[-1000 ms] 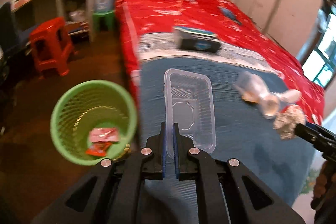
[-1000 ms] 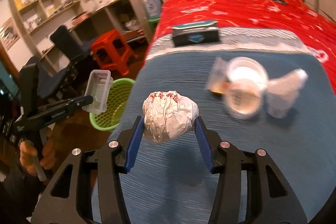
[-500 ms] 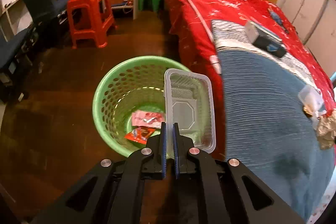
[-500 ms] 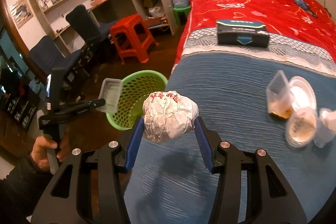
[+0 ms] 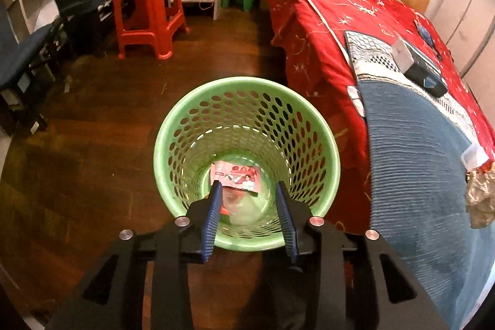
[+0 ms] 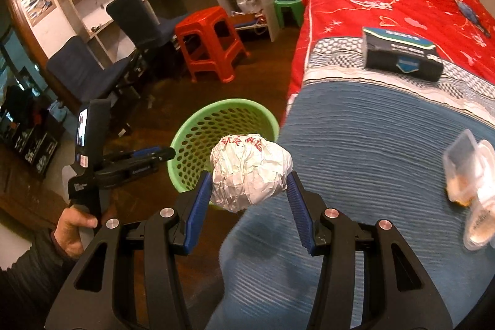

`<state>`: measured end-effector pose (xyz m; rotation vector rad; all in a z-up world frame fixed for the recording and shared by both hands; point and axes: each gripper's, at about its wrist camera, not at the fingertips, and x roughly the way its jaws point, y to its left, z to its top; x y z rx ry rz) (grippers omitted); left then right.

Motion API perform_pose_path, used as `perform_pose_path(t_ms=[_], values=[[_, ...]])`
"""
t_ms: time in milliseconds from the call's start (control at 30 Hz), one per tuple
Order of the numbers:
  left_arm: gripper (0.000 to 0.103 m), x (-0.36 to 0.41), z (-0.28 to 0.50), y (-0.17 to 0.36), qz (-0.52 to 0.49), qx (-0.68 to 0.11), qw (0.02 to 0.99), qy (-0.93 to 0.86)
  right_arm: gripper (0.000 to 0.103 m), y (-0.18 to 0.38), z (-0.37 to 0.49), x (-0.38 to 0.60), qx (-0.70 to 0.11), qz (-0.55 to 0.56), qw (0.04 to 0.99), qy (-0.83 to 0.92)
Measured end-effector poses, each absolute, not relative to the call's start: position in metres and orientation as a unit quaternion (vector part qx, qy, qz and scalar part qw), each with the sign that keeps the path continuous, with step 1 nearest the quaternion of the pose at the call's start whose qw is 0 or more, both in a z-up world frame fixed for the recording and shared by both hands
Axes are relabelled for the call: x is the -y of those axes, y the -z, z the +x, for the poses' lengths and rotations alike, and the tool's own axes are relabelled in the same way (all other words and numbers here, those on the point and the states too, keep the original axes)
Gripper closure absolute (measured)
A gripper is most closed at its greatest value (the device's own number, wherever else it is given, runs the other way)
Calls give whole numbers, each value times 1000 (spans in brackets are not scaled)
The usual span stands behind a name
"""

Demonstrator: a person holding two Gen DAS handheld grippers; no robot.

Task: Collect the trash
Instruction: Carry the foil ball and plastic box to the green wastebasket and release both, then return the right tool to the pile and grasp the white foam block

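Hovering right over the green basket (image 5: pixel 247 126), the left gripper (image 5: pixel 247 206) has just been opening its jaws, nothing between them now; a clear tray (image 5: pixel 247 206), blurred, lies in the basket below, beside a red wrapper (image 5: pixel 236 177). Off to its right, the right gripper (image 6: pixel 249 190) clamps the crumpled paper ball (image 6: pixel 250 173) near the basket, over the edge of the bed (image 6: pixel 371 129). Clear plastic containers (image 6: pixel 467 172) wait on the blanket, well right of that gripper. Roughly halfway, by my reckoning.
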<state>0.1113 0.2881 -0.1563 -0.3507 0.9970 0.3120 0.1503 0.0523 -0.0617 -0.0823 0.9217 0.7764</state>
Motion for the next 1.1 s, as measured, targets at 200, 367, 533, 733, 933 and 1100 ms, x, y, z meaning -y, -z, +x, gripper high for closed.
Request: perform_pose_path(t_ms=[200,367,533,733,933,1100], values=[[57,-301,94,153,-184,-464,852,-161,53,68,155,-82,-438,-51,814,-377],[50,-311,77,147,-196,-451,852,-177,51,80,160,-115,-454,-58,799,-389],[49,-319,66,146,-209,-445,851,-185,51,89,165,-141,-467,-66,789,-393],[47,-325,58,148,-223,-444,847,-189,46,91,174,-169,-472,-65,783,-400],[47,-326,53,149,-231,-442,845,-191,38,85,174,-171,-464,-55,788,-401],[47,-318,53,143,-227,-440,849,-186,38,77,169,-147,-454,-51,796,-397]])
